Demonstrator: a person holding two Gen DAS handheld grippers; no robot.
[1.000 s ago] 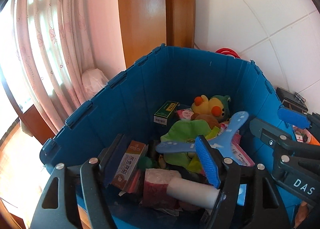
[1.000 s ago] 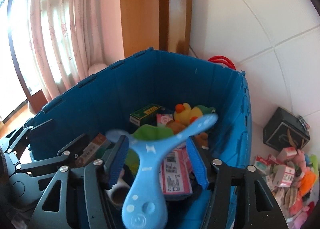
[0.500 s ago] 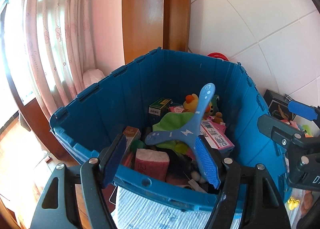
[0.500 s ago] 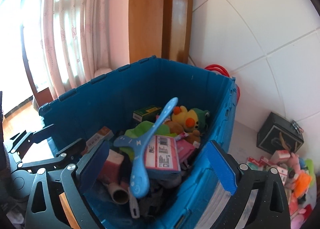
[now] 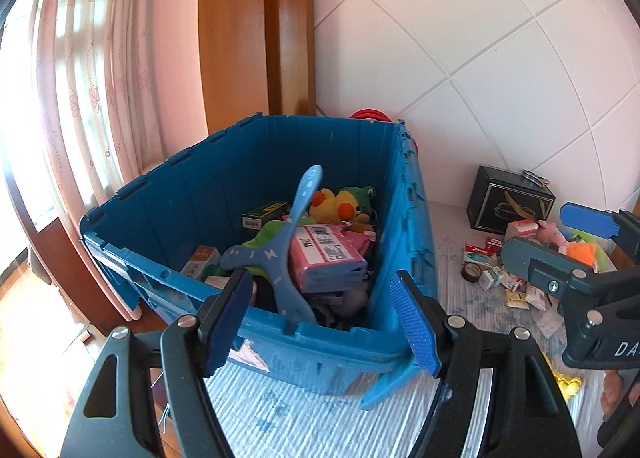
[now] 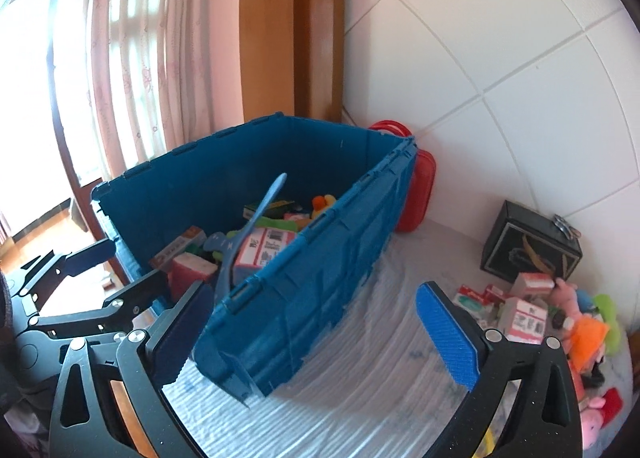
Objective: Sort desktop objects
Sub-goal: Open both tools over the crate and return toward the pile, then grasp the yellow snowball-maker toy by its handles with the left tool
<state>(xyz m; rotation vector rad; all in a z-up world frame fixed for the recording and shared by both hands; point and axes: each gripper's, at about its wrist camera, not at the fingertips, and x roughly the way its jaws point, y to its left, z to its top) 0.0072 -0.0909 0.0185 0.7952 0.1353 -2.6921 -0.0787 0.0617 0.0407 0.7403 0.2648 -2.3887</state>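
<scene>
pink curtain (image 5: 92, 105) left, wooden post (image 5: 256, 25), white tiled wall (image 5: 480, 57).

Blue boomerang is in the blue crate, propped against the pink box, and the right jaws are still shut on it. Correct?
Not quite. The right gripper is open and holds nothing, as the right wrist view shows. The blue boomerang does lie in the blue crate, propped against the pink box.

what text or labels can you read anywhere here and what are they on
"DA", cut off by the frame edge: on the black body of the right hand-held gripper.
Barcode label on the pink box in the blue crate: print too blurred to read.
Green box and orange box in the crate: unreadable.
Small packets on the table: too small to read.
</scene>
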